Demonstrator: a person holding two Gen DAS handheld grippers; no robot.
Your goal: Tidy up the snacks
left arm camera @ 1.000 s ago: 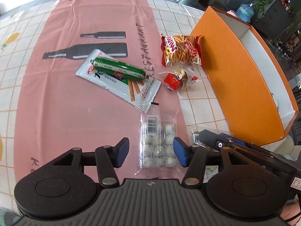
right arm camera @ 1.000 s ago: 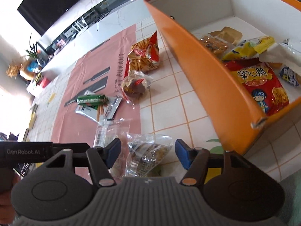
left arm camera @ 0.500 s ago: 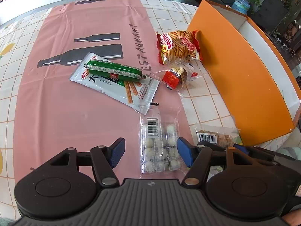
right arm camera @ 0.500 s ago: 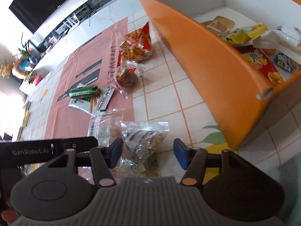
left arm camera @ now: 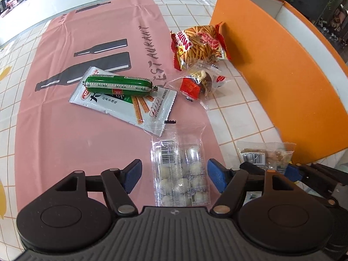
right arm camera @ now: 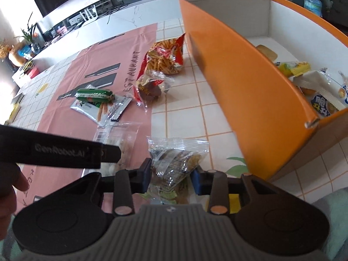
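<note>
A clear tray pack of white balls point(left arm camera: 180, 169) lies on the pink cloth between the jaws of my left gripper point(left arm camera: 174, 176). The jaws are opening and the blue pads stand clear of the pack on both sides. My right gripper point(right arm camera: 171, 178) is closing on a clear packet of brown snacks point(right arm camera: 176, 158), and both pads touch its sides. That packet point(left arm camera: 263, 154) also shows in the left wrist view, beside the orange box point(left arm camera: 282, 82). The box point(right arm camera: 239, 87) holds several snack bags.
Further out on the cloth lie a green sausage point(left arm camera: 117, 84) on a white stick-snack packet point(left arm camera: 121, 106), a red bag of fries snacks point(left arm camera: 198, 45) and a clear-wrapped chocolate point(left arm camera: 195, 84). A hand point(right arm camera: 8, 187) holds the left gripper's handle point(right arm camera: 54, 152) at the left.
The left jaws have spread wider and moved slightly in over the ball pack. The right jaws have narrowed from well apart down onto the clear packet.
</note>
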